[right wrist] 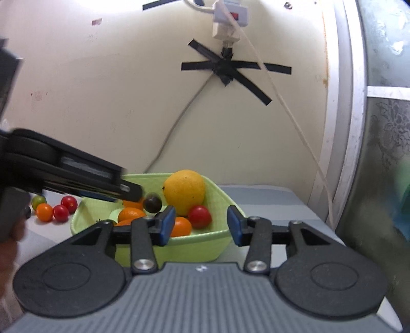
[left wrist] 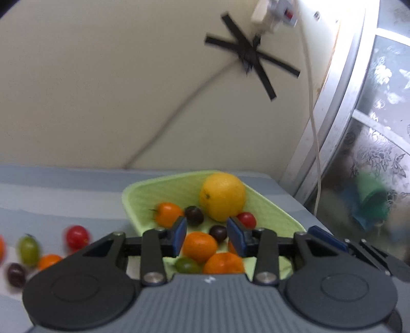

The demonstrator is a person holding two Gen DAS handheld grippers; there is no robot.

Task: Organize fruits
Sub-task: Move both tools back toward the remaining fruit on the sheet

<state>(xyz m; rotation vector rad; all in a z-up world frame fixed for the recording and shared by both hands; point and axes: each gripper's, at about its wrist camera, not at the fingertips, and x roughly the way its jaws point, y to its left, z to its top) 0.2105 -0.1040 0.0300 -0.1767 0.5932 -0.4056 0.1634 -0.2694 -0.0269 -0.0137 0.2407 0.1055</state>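
A light green basket [left wrist: 271, 205] [right wrist: 217, 202] sits on the blue-grey striped table. It holds a large yellow orange [left wrist: 222, 196] [right wrist: 185, 190], small oranges [left wrist: 200, 247], red [right wrist: 200, 216], dark [left wrist: 194, 215] and green [left wrist: 187, 265] tomatoes. My left gripper [left wrist: 208, 237] is open and empty, just above the basket's near side; it shows in the right wrist view [right wrist: 125, 190] reaching over the basket from the left. My right gripper [right wrist: 201, 225] is open and empty, in front of the basket's right corner. Loose tomatoes lie on the table left of the basket [left wrist: 77, 237] [right wrist: 60, 212].
A cream wall with black tape strips [right wrist: 230, 70] and a power strip [right wrist: 230, 15] with hanging cables stands behind the table. A window frame [right wrist: 343, 128] and patterned glass are at the right, past the table's right edge [left wrist: 302, 202].
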